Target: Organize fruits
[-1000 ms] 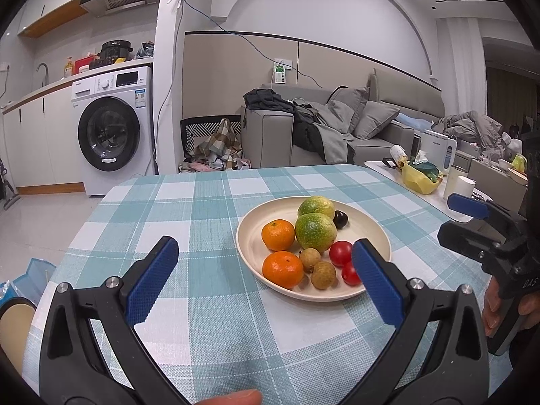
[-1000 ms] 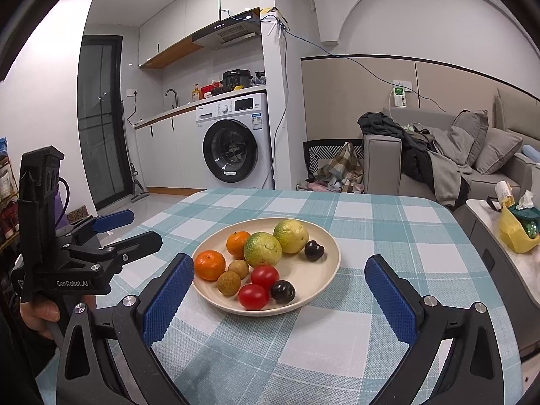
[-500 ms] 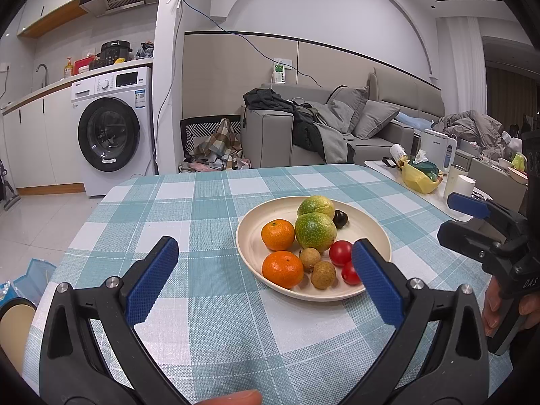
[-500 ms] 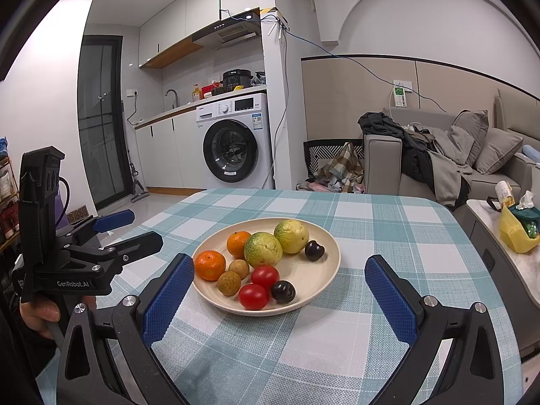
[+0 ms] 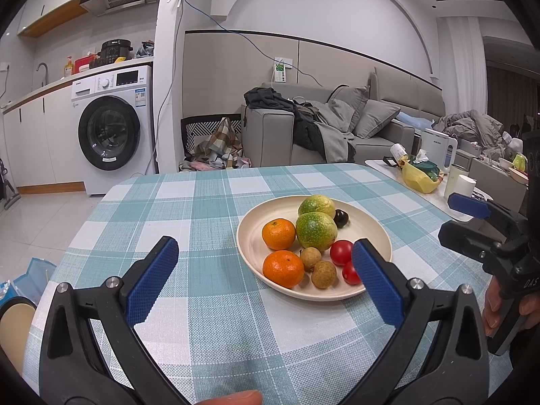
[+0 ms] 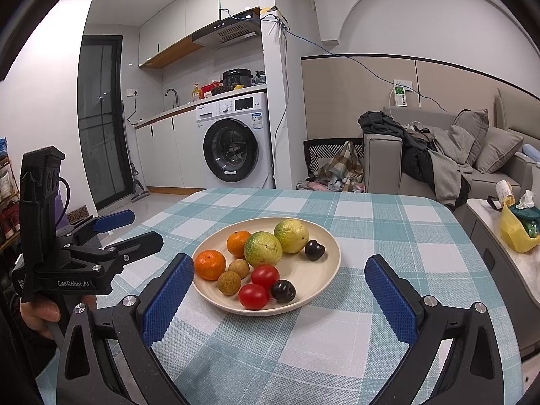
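- Where the checked bench [image 6: 354,344] carries a cream plate [image 6: 329,266], it holds 2 oranges [image 6: 210,264], 2 green-yellow citrus [image 6: 263,248], 2 brown longans [image 6: 229,282], 2 red tomatoes [image 6: 253,296] and 2 dark plums [image 6: 283,291].
- Left tongs [image 5: 261,273] and right tongs [image 6: 276,298] gape wide, empty, above the bench near the plate.

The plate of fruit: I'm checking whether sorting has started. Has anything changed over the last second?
Nothing has visibly changed. Both the left hand-held gripper and the right hand-held gripper are open and empty as before, and all fruit sits on the plate.
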